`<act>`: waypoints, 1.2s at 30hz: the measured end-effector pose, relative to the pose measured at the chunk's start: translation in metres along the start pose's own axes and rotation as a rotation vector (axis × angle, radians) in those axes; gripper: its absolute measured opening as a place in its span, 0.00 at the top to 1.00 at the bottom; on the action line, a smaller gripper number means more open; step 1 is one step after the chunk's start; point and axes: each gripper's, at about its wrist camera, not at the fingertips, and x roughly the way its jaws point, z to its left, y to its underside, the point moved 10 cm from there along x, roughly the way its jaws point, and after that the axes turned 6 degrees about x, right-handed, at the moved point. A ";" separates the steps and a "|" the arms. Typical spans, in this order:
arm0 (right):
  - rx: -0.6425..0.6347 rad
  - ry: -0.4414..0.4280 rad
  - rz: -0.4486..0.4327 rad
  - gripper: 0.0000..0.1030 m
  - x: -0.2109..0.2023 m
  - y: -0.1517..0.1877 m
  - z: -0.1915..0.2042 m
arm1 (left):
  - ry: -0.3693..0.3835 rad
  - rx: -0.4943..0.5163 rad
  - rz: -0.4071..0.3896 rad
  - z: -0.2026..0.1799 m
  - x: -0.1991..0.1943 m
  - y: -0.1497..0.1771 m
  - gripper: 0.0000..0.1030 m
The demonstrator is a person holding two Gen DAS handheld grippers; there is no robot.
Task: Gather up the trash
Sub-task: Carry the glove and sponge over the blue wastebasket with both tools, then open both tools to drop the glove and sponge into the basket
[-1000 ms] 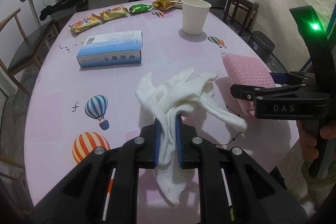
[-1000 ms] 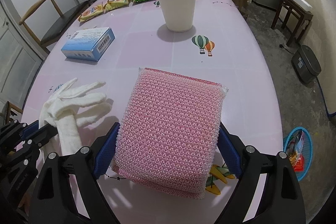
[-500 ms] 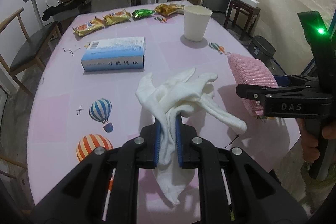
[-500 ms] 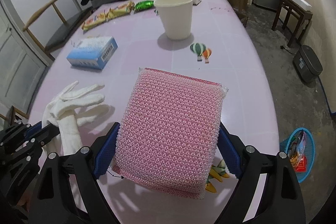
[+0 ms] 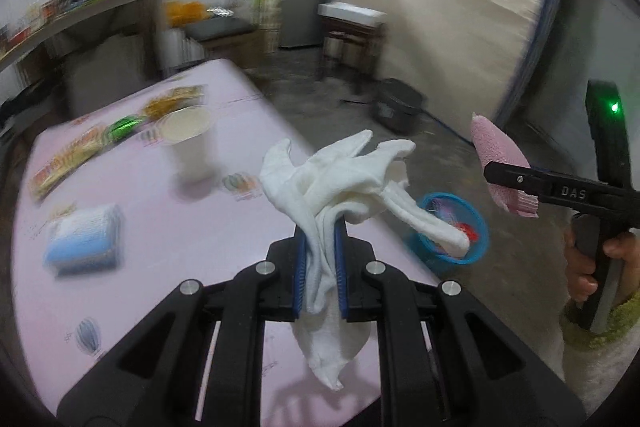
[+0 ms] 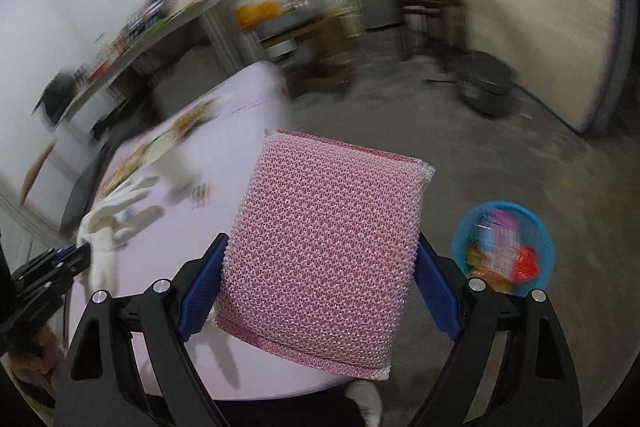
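**Two soft pieces held above the bin**

The left hand-held gripper [image 5: 320,267] is clenched on a limp white cotton glove [image 5: 340,183], light and floppy, pinched at mid-cuff, left of the blue plastic bin [image 6: 538,227]. The right hand-held gripper [image 6: 318,291] squeezes a springy pink mesh sponge [image 6: 324,251] across its sides. Behind, the pink worktop [image 5: 180,227] carries a paper cup [image 5: 188,143]; nothing blocks the bin.
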 end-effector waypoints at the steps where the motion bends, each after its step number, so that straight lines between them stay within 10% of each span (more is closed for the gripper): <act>1: 0.033 0.018 -0.010 0.18 -0.005 -0.002 -0.020 | 0.028 0.020 0.009 -0.016 0.009 -0.008 0.89; 9: 0.352 0.103 -0.001 0.18 -0.001 0.027 -0.193 | 0.261 0.117 0.193 -0.159 0.123 -0.051 0.89; 18: 0.722 -0.029 0.062 0.18 0.093 0.071 -0.304 | 0.351 0.099 0.468 -0.260 0.281 -0.030 0.88; 27: 1.035 -0.235 0.048 0.17 0.179 0.065 -0.380 | 0.375 0.074 0.581 -0.319 0.386 0.003 0.88; 31: 1.096 -0.251 0.116 0.10 0.229 0.069 -0.400 | 0.391 0.034 0.629 -0.336 0.422 0.019 0.47; 36: 1.141 -0.095 0.239 0.10 0.272 0.107 -0.426 | 0.382 0.012 0.659 -0.332 0.425 0.026 0.41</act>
